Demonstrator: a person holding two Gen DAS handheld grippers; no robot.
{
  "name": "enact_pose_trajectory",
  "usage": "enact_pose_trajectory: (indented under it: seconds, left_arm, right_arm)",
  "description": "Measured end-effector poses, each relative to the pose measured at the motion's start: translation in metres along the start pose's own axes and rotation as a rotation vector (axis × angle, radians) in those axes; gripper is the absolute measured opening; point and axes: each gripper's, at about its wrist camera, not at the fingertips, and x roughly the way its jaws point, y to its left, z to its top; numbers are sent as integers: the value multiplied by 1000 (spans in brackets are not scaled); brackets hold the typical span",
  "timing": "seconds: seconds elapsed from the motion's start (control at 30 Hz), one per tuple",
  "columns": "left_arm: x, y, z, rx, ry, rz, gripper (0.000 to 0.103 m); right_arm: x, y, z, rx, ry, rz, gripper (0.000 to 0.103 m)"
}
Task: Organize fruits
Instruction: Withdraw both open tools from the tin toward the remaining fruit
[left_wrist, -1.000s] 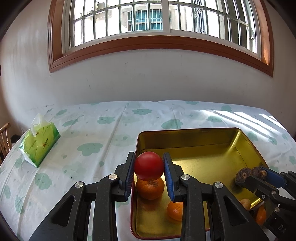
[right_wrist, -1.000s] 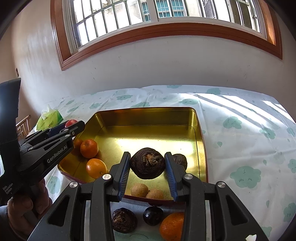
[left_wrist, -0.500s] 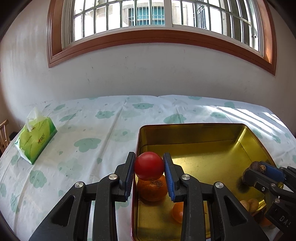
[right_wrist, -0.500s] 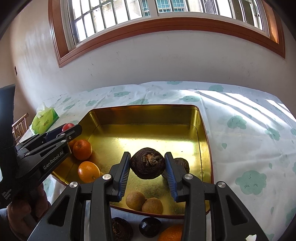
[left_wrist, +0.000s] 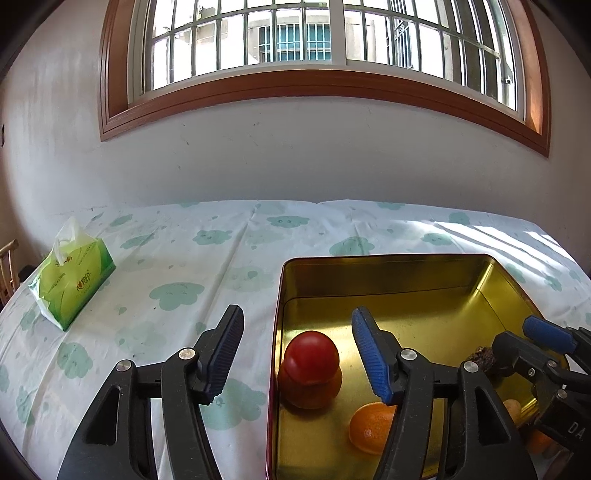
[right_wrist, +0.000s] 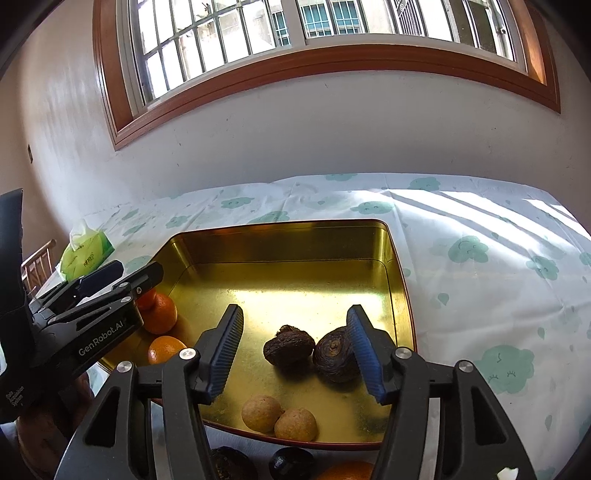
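Both the left gripper (left_wrist: 297, 352) and right gripper (right_wrist: 295, 349) gape empty; the tomato (left_wrist: 311, 356) perched on an orange (left_wrist: 312, 387) looks soft, roll-prone, best pinched gently at its widest part

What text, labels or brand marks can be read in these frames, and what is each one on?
"GenRobot.AI": white lettering on the side of the left claw, right wrist view.
"DA": cut-off white letters on the right claw body, left wrist view.
Small white print low on the left claw's handle: too small to read reliably.
Red logo and print on the green tissue pack: too blurred to read.
Gold tin and fruit: no text.
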Motion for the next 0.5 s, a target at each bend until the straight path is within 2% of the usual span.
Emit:
enact_pose_trajectory:
  seconds: [0.27,0.5]
  left_arm:
    - [-3,-1,0,4,-20,6,67]
    - [-13,-1,-1,16,-34,11,68]
  right_arm:
    - [-17,-12,-1,35,-28,-7,56]
    - [-48,-29,-12,51,-43,-22,56]
